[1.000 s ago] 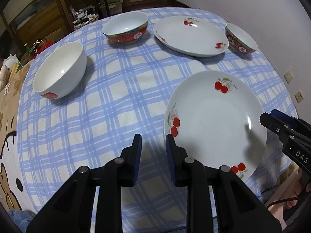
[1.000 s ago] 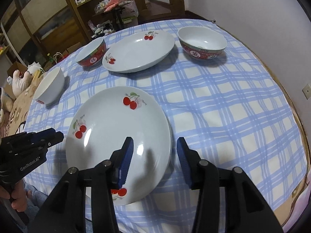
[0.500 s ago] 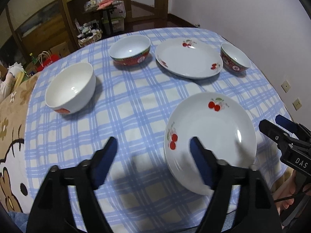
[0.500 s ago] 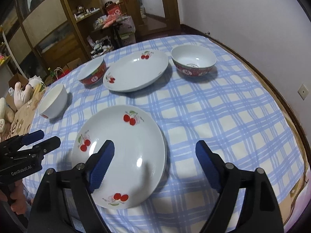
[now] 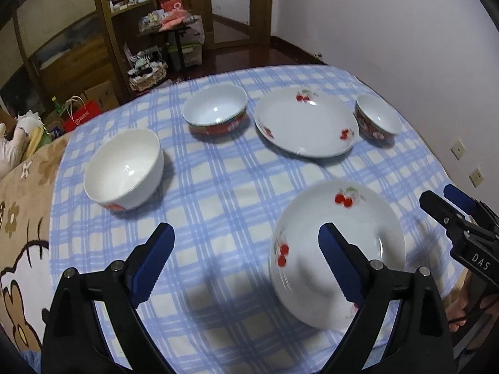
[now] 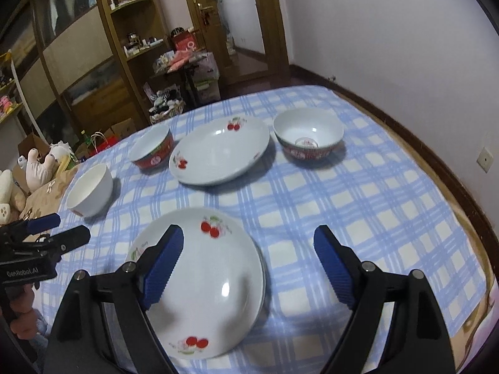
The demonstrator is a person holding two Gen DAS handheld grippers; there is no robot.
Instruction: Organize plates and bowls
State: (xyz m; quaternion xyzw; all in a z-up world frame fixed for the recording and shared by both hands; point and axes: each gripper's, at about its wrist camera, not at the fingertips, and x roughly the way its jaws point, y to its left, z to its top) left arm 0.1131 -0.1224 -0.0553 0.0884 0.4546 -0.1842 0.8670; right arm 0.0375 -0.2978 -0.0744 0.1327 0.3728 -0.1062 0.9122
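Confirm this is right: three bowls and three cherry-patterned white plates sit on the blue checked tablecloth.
Not quite. There are three bowls, but only two cherry-patterned white plates: the near plate and the far plate, both on the blue checked tablecloth. The right wrist view shows this.

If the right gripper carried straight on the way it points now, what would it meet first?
Probably the near white cherry-print plate or the blue checked tablecloth beside it; the open right gripper holds nothing, and depth is unclear.

The left claw (image 5: 246, 243) points steeply down, its jaws opening wide with nothing pressed between its blue pads (image 5: 152, 261). The right claw (image 6: 248, 246) is spread just as wide, gripping nothing, angled downward beside it.
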